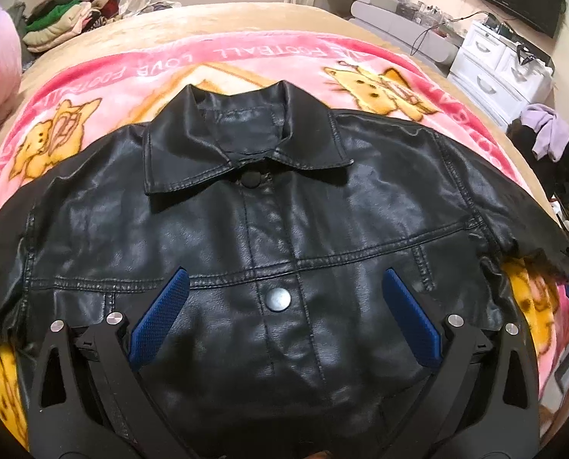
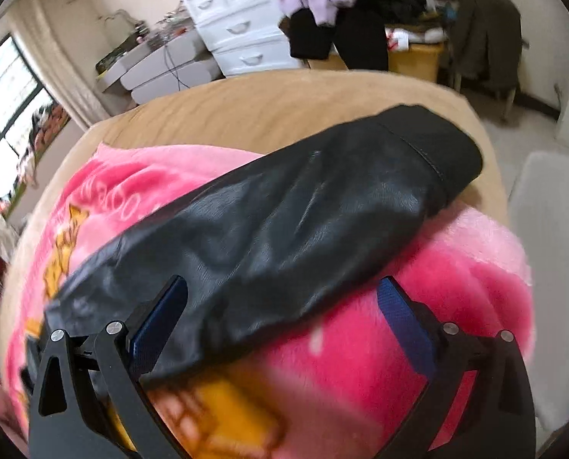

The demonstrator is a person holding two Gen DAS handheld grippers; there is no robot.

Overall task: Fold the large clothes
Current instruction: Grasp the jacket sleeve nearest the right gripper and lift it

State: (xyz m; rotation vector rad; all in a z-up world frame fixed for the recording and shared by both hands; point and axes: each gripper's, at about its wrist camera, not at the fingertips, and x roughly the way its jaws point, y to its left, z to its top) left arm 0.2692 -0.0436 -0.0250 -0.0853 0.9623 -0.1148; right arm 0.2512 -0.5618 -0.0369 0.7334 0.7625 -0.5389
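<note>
A black leather jacket [image 1: 284, 206] lies front up on a pink cartoon blanket [image 1: 246, 61], collar at the far side, both sleeves spread sideways. My left gripper [image 1: 284, 279] is open above the jacket's chest, blue pads either side of a silver button [image 1: 277, 300]. In the right wrist view the jacket's right sleeve [image 2: 303, 206] stretches diagonally to the bed's far right edge, cuff [image 2: 437, 141] on the tan sheet. My right gripper [image 2: 284, 287] is open and empty over the sleeve's lower part, its left pad [image 2: 162, 317] at the sleeve.
The tan bed [image 1: 246, 19] carries the blanket. A pile of clothes [image 1: 66, 19] sits at the far left. White drawers [image 1: 502, 61] and a clothes-covered chair [image 1: 548, 141] stand to the right. A white chair [image 2: 548, 229] stands by the bed's right edge.
</note>
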